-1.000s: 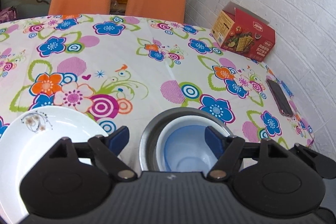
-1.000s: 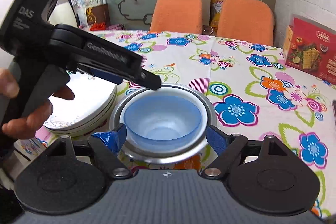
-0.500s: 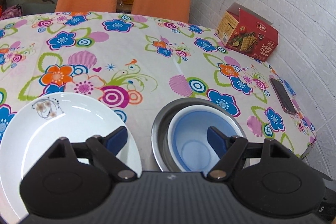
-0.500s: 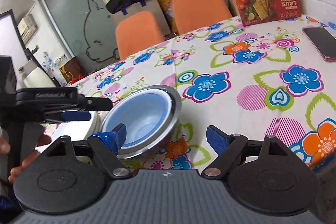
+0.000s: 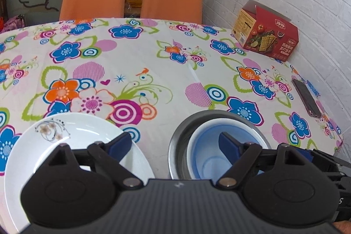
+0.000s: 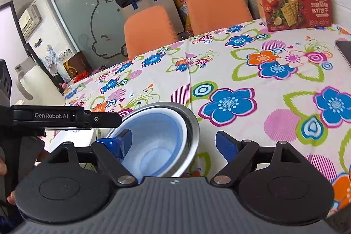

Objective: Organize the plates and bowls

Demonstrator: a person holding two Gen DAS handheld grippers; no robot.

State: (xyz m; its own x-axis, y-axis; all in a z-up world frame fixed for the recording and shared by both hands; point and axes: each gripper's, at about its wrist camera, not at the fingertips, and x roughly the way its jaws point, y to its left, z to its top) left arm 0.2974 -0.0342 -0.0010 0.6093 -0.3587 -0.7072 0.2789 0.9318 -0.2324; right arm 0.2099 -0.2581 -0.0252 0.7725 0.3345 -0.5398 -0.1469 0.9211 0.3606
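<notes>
Blue plastic bowl (image 5: 219,155) sits nested in steel bowl (image 5: 182,135) near the table's front edge, white plate (image 5: 72,135) just beside. Left gripper (image 5: 175,145) and right gripper (image 6: 173,142) both spread apart, holding nothing. Risk: a finger clips a rim and shoves the nested pair off the floral tablecloth (image 5: 153,63).

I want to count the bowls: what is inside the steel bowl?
A blue bowl sits nested in the steel bowl. The blue one looks empty. Anything between or beneath them is covered.
</notes>
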